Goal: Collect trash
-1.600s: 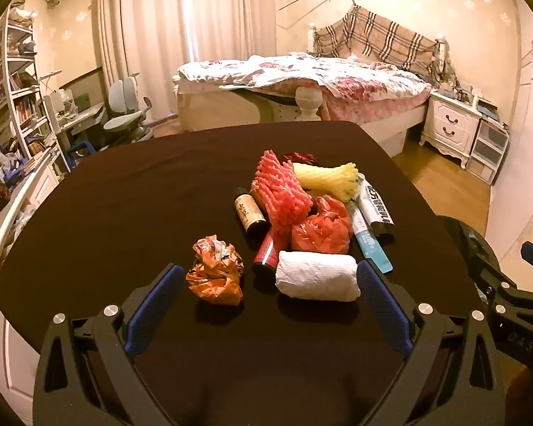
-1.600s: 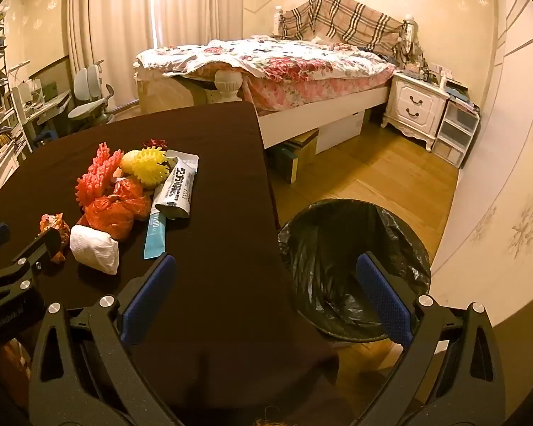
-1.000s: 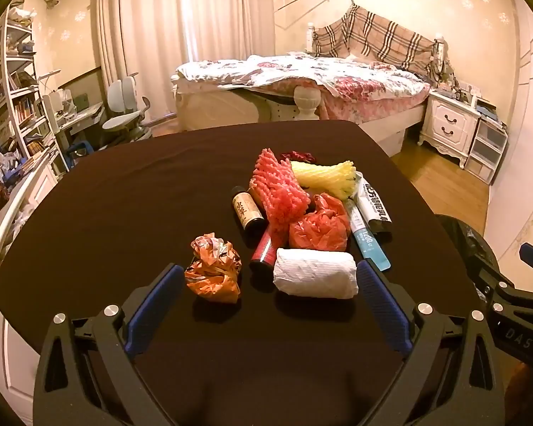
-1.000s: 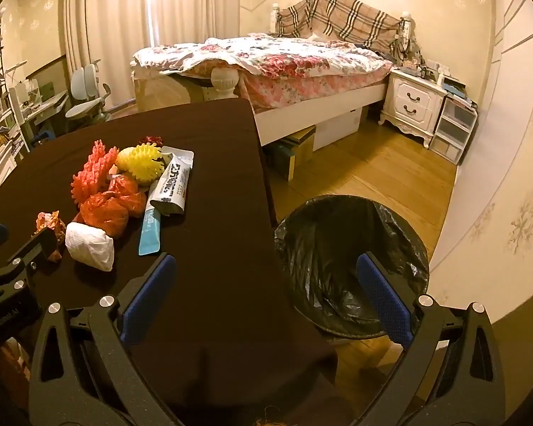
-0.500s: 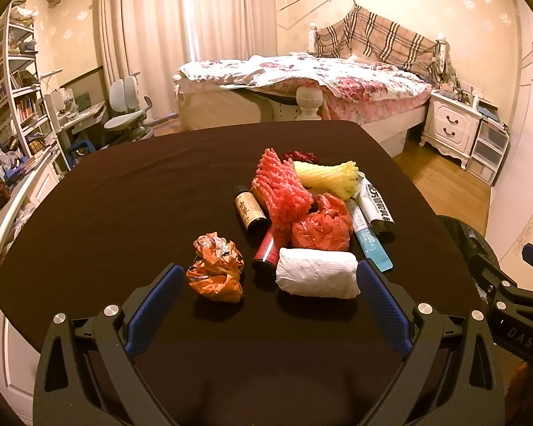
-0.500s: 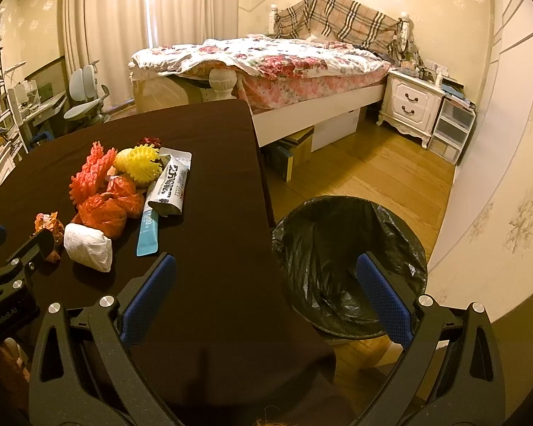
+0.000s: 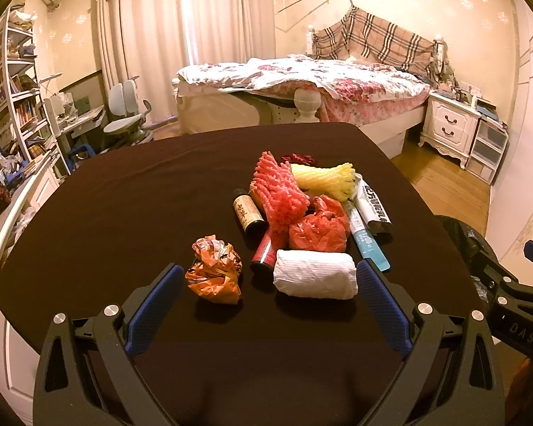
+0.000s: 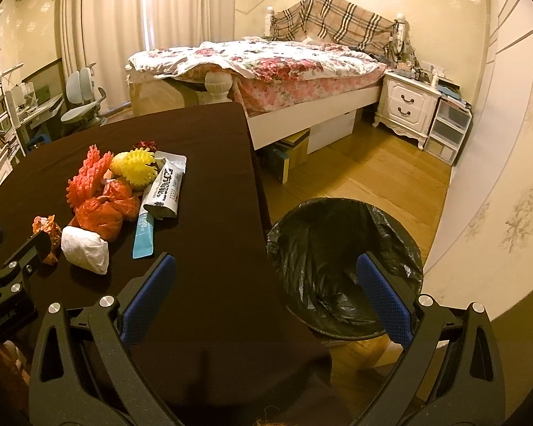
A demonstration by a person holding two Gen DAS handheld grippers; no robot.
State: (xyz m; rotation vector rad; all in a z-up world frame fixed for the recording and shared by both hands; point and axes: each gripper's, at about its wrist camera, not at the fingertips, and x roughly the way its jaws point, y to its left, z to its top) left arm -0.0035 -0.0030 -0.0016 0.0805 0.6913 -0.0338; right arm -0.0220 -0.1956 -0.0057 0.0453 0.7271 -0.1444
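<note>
left wrist: bin (image 7: 462, 234) mostly cropped

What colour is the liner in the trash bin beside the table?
Black: the liner is a glossy, crinkled black bag, clearest in the right wrist view.

Ahead of us, a floral-covered bed (image 7: 302, 81) under warm light, curtains (image 7: 181, 35) beyond it, white nightstand (image 8: 405, 106) right, bookshelf (image 7: 14, 88) left.

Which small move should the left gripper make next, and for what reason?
Probably ease the open left gripper forward and down over the white crumpled paper roll. It is the nearest trash piece, nothing is held, and the black-lined bin is beside the table.
</note>
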